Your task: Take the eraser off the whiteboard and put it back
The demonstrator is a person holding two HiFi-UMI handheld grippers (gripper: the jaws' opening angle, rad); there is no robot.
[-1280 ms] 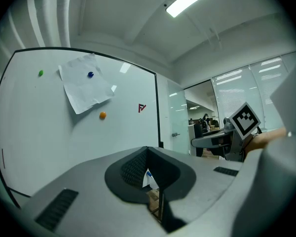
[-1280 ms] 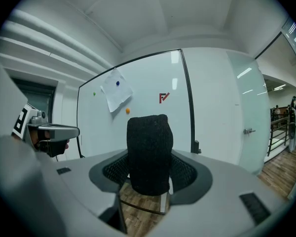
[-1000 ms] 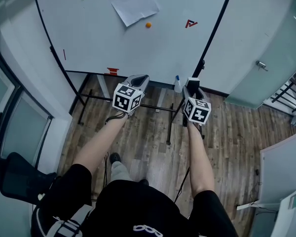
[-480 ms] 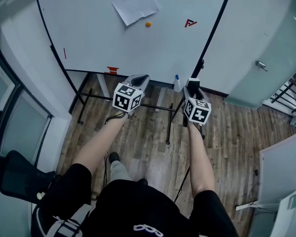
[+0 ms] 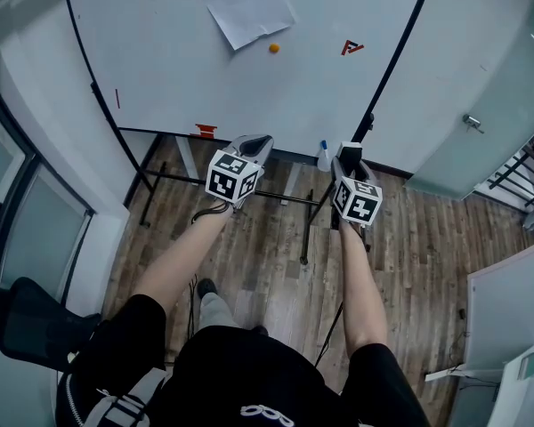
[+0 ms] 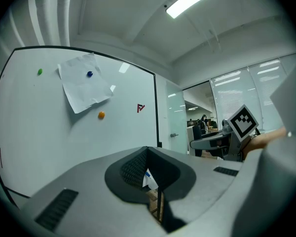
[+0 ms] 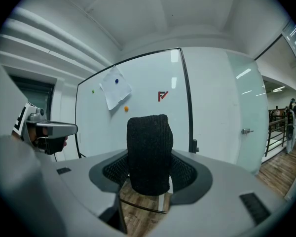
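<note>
- While standing short of the whiteboard (image 5: 205, 78), pinches the eraser (image 7: 148, 152) upright between the fingers of the right gripper (image 5: 347, 160), dark felt toward the camera; off the board, not yet back on it.
- Holds the left gripper (image 6: 147, 157) beside it, fingers pressed together on nothing.
- Likely risk: could twist or slide in the pinch on contact, gripped low with much felt standing proud.
- Could fail to stick if pressed wrong face first; cannot tell from here which face holds to the board.
- Could nudge the paper sheet (image 5: 245, 12) or the orange magnet (image 5: 273, 48) if set too high.
- Edges to mind: black frame (image 5: 399, 60) along the board's right side, nearly in line with the right gripper; spray bottle (image 5: 324, 156) at the board's foot, just beside that gripper; stand crossbar (image 5: 285, 198) low over the floor.
- Open room: broad bare stretch of board below the sheet, left of the red mark (image 5: 350, 48); glass door (image 5: 481, 78) well apart to the right.
</note>
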